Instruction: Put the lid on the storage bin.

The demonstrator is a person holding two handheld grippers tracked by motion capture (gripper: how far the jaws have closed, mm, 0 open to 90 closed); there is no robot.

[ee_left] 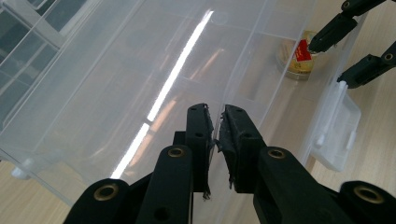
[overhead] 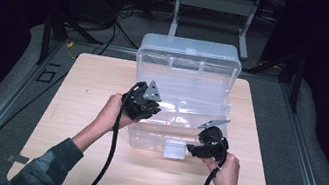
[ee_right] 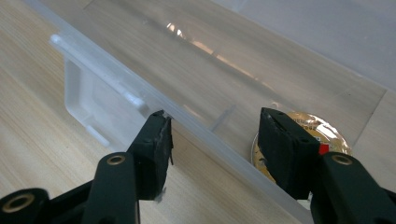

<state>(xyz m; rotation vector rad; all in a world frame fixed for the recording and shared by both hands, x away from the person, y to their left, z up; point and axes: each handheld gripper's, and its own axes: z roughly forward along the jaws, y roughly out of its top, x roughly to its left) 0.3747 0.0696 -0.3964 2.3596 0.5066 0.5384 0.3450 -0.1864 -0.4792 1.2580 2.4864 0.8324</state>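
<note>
While the clear box is sitting open on the table with its lid standing up at 12 o'clock, both grippers are working at its near half. The left gripper is reaching in from 9 o'clock, and in the left gripper view its fingers are pressing almost together on a thin clear partition wall inside the box. The right gripper is coming in at 5 o'clock, its fingers spread apart and straddling the box's front wall, one outside and one inside. A round gold tin with a red mark is lying on the box floor just behind the inner finger; in the left gripper view the same tin is showing at 1 o'clock. The box's latch is hanging at 6 o'clock, just beside the right gripper.
</note>
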